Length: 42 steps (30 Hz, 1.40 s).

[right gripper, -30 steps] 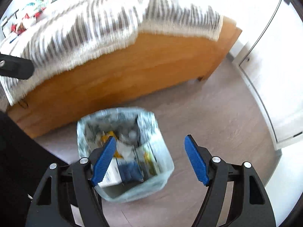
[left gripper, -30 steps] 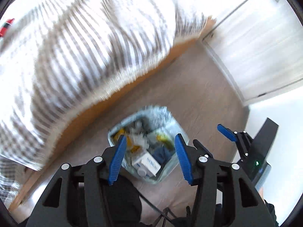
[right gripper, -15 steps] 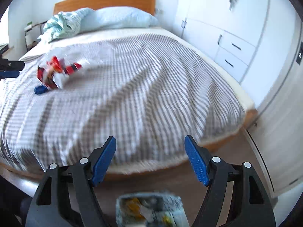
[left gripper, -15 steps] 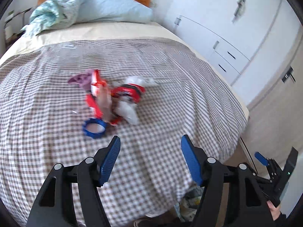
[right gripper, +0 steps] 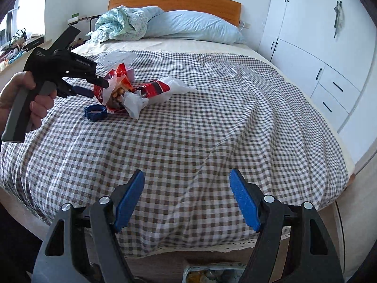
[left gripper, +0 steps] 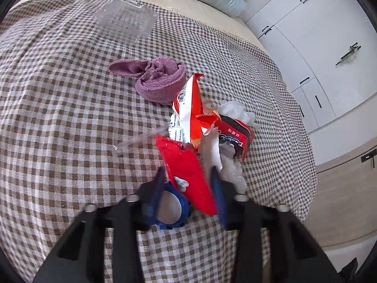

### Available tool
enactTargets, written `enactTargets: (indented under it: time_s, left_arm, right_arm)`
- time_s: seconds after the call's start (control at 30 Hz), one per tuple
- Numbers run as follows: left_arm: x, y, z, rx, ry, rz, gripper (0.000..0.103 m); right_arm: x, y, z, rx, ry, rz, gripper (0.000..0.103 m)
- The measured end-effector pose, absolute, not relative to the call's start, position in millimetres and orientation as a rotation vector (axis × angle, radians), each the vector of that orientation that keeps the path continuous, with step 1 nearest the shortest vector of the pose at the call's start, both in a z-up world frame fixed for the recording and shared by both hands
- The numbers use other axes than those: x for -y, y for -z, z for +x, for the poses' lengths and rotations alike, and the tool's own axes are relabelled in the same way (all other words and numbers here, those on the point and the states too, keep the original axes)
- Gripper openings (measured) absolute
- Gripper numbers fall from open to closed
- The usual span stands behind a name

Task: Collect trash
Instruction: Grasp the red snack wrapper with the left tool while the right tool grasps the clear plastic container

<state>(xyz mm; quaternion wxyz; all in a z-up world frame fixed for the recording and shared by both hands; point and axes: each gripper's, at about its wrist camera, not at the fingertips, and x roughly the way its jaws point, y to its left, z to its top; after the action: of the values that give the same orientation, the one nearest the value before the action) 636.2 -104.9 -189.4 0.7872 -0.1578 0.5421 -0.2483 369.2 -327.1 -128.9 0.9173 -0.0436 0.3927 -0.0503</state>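
- Since half a second ago left gripper (left gripper: 188, 188) has dropped in close on the trash pile; the pile then lay well ahead of its fingers, and the pads now straddle the red wrapper (left gripper: 188, 172). Right gripper (right gripper: 187, 195) has barely shifted, same bed view.
- Around the pile: purple towel (left gripper: 157, 80) beyond the left fingertips, touching the far end of the orange-white snack bag (left gripper: 190, 115); clear plastic tray (left gripper: 124, 21) farther off, up-left, apart from the rest.
- Blue ring cap (left gripper: 170, 208) lies on the checked blanket (left gripper: 59, 118) just inside the left pad, partly hidden by it, beside the red wrapper's near end.
- Crumpled white plastic (left gripper: 232, 172) and a red-black packet (left gripper: 235, 136) crowd just outside the right pad of the left gripper.
- Left fingers: narrowed around the red wrapper, pads at both its sides; firm clamp or not, cannot tell.
- From the right wrist view the left gripper (right gripper: 94, 87) tips sit in the pile's left side, person's hand (right gripper: 26, 99) on its handle.
- Right fingers: spread wide, holding nothing, over the blanket's near edge; pile far ahead and left of them.
- Trash bag (right gripper: 212, 272) on the floor below the right fingers, only its top showing.
- Pillow (right gripper: 190, 27) and white wardrobe (right gripper: 318, 47) far beyond.
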Motion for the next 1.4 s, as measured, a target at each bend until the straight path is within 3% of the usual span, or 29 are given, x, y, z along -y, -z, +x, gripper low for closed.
enactTargets:
  time_s: [0.1,0.33,0.57,0.73,0.87,1.0,1.03,1.07,1.17,1.4]
  left_arm:
    - [84,177,622,-1.099,0.561,-0.395,0.003]
    - [-6,126,603,-0.938,0.481,-0.517,0.002]
    - [-77,124,626,-0.884,0.308,-0.656,0.002]
    - [-112,127,632,-0.795,0.254,-0.719,0.002]
    - [-132,134,636,-0.782,0.214,-0.775,0.002]
    - [-142,144,645,-0.814,0.198,-0.811,0.002]
    - [-143,143,644,-0.811,0.202,-0.81,0.002]
    - [-143,143,645,-0.806,0.205,-0.8,0.002]
    - [-146,142,645,-0.801,0.193,-0.774,0.002]
    - [-145,138,646,-0.787,0.236,-0.793,0.002]
  right_arm:
    - [322,132,376,-0.809,0.088,-0.081,0.072]
    - [304,120,430,-0.753,0.034,-0.05,0.072]
    - [241,88,547,-0.658,-0.191,-0.131,0.072]
    - [162,102,654,-0.607,-0.222,-0.505,0.072]
    - [101,160,729,-0.628,-0.217,-0.91,0.072]
    - [72,202,780,-0.659,-0.172,-1.057,0.072]
    - [67,213,790,-0.675,-0.157,-1.086,0.067]
    - [64,221,797,-0.703,-0.149,-1.112,0.032]
    - [67,218,803,-0.72,-0.102,-1.073,0.025]
    - [79,123,758,-0.641,-0.167,-0.803,0.024]
